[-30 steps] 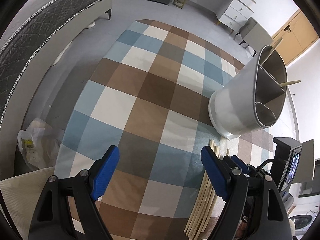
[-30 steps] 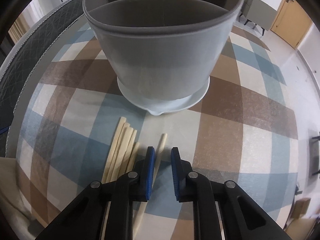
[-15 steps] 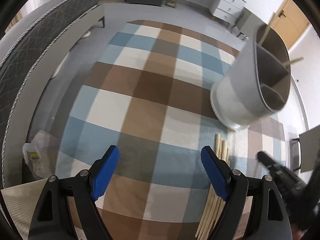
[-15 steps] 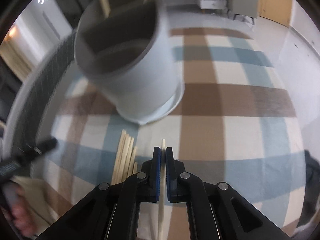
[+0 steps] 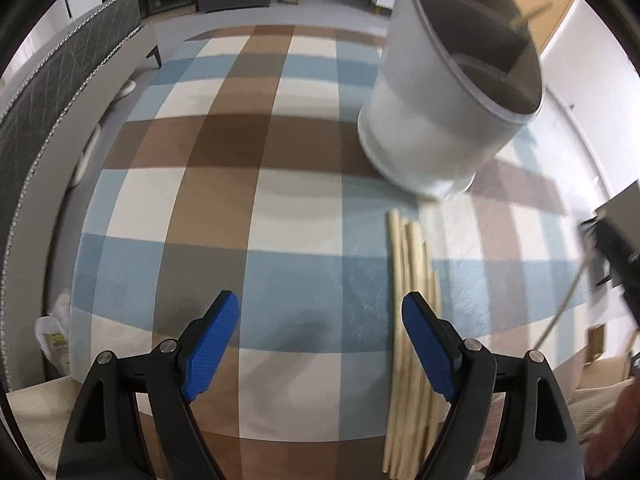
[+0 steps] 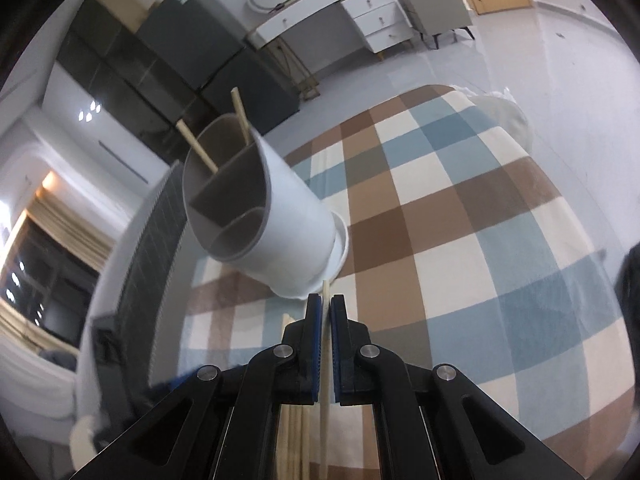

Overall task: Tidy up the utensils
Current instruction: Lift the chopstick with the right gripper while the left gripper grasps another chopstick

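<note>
A white utensil holder (image 5: 448, 92) (image 6: 264, 216) with inner dividers stands on the checked tablecloth (image 5: 256, 208); two wooden chopsticks (image 6: 240, 114) stick out of its far compartment. Several loose chopsticks (image 5: 412, 304) lie in a bundle in front of the holder. My left gripper (image 5: 320, 344) hangs open over the cloth, its right finger just beside the bundle, nothing between the pads. My right gripper (image 6: 326, 312) is shut on a single chopstick (image 6: 325, 400), lifted off the table and pointing toward the holder's base. That chopstick shows blurred at the right edge of the left wrist view (image 5: 564, 300).
A grey padded bench (image 5: 52, 104) runs along the table's left side. A white dresser (image 6: 348, 12) and dark cabinets (image 6: 168, 60) stand at the back of the room. A crumpled bag (image 5: 52, 336) lies on the floor at the lower left.
My right gripper closed on one chopstick, lifted it off the cloth and rolled. My left gripper moved right and lower, toward the chopstick bundle, staying open.
</note>
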The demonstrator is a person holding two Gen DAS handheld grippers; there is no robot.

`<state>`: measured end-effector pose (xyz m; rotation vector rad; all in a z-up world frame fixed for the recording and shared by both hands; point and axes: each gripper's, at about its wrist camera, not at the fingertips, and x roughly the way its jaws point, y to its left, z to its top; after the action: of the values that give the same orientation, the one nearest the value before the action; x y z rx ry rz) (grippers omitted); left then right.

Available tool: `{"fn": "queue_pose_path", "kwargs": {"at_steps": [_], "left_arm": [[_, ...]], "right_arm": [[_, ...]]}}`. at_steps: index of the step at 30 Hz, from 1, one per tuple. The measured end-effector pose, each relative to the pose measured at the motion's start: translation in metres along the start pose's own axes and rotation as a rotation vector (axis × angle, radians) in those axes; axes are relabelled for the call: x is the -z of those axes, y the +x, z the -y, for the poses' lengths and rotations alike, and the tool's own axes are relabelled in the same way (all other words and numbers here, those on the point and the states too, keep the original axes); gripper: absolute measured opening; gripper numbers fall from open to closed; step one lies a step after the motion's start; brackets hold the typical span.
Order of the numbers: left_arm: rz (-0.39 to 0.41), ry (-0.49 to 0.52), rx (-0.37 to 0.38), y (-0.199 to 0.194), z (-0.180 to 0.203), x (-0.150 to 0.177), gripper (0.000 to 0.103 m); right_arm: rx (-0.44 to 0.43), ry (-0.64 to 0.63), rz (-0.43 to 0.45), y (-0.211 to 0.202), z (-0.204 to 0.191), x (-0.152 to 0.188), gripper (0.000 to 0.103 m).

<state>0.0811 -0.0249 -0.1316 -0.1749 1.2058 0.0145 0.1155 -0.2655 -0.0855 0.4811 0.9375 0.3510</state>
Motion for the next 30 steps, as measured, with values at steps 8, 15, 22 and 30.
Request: {"fn": "queue_pose_path", "kwargs": {"at_steps": [8,15,22,30], "left_arm": [[-0.028,-0.017,-0.001,0.008,0.003,0.014,0.08],[-0.036,0.032,-0.033,0.013,0.013,0.02,0.08],[-0.035,0.044,-0.042,0.014,0.017,0.024,0.08],[-0.037,0.097,-0.083,0.021,0.028,0.017,0.081]], "right_arm": [[0.005,-0.045,0.048,-0.016,-0.005,0.002,0.004],[-0.003,-0.037,0.066,-0.02,-0.003,-0.001,0.004],[0.007,-0.046,0.073,-0.022,-0.005,-0.001,0.004],[0.015,-0.051,0.075,-0.022,-0.006,-0.001,0.004]]}}
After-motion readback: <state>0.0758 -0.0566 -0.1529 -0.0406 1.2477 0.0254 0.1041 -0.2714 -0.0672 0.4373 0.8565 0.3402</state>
